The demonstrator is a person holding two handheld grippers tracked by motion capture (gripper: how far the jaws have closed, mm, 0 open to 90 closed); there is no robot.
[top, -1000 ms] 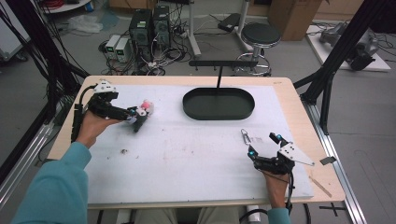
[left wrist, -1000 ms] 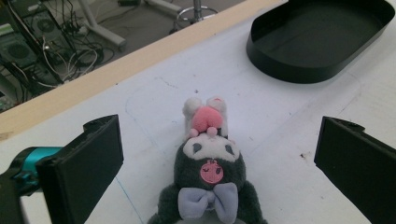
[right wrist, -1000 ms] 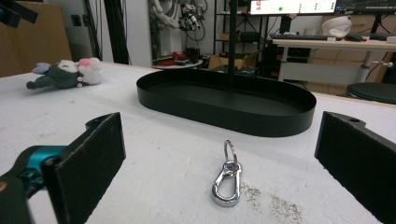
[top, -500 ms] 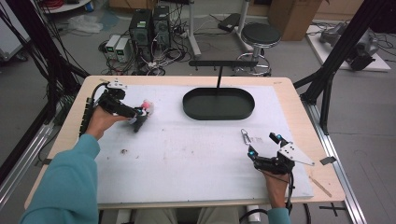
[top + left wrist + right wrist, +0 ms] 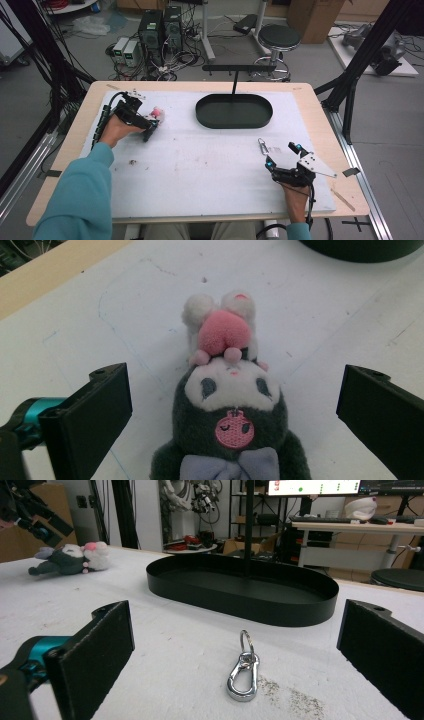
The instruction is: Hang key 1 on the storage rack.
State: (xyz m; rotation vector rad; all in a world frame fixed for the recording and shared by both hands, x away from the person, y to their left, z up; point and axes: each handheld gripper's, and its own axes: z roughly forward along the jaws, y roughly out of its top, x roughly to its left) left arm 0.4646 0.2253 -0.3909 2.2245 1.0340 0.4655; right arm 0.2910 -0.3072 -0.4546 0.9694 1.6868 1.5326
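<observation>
The left gripper (image 5: 150, 131), arm stretched toward ten o'clock, sits released with jaws either side of the plush toy (image 5: 230, 405) lying on the tabletop (image 5: 200, 165). At four o'clock, the right gripper (image 5: 282, 156) rests spread, facing a metal carabiner (image 5: 243, 674).

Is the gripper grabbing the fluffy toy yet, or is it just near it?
Just near it. The left gripper is open, its jaws either side of the dark grey and white plush toy lying on the white table mat, not touching it.
</observation>
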